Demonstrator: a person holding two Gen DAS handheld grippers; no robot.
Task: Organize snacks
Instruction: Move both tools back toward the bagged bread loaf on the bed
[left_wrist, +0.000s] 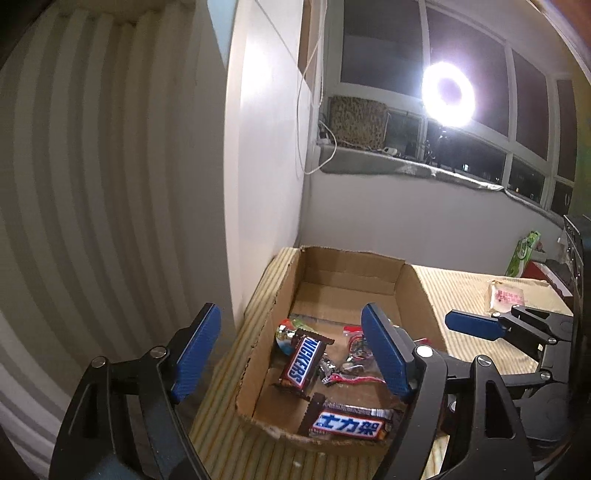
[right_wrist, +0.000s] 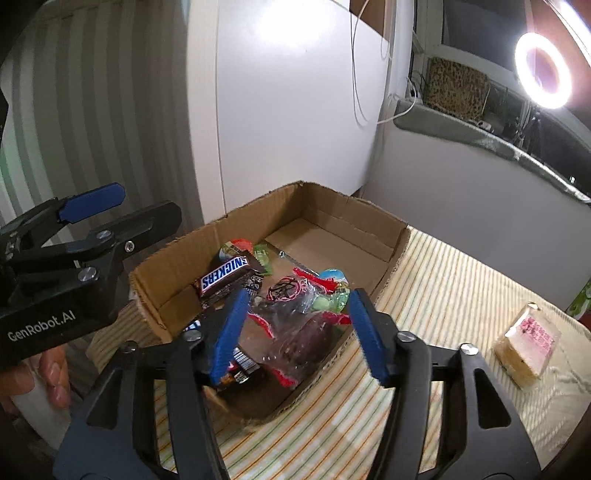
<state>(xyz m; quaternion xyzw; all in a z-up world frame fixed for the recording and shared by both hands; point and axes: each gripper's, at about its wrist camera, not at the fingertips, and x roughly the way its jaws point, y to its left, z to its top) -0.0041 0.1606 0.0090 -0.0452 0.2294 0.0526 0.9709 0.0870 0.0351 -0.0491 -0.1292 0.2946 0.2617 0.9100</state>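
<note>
Both spread and empty, right gripper (right_wrist: 299, 332) above the cardboard box (right_wrist: 373, 214) and left gripper (left_wrist: 291, 354) at its near-left corner, probably done dropping Snickers bars (right_wrist: 225, 277) and clear-wrapped sweets (right_wrist: 295, 325) inside, wrapped cake (right_wrist: 526, 347) alone outside on striped cloth (right_wrist: 443, 280).

A desk (right_wrist: 332, 424) under a striped cloth (left_wrist: 465, 291) carries an open cardboard box (right_wrist: 173, 254) on its left, hard by the wall. A wrapped cake slice (right_wrist: 526, 345) lies on the cloth to the right, well apart from the box. A green packet (left_wrist: 522, 254) stands at the far right edge.
</note>
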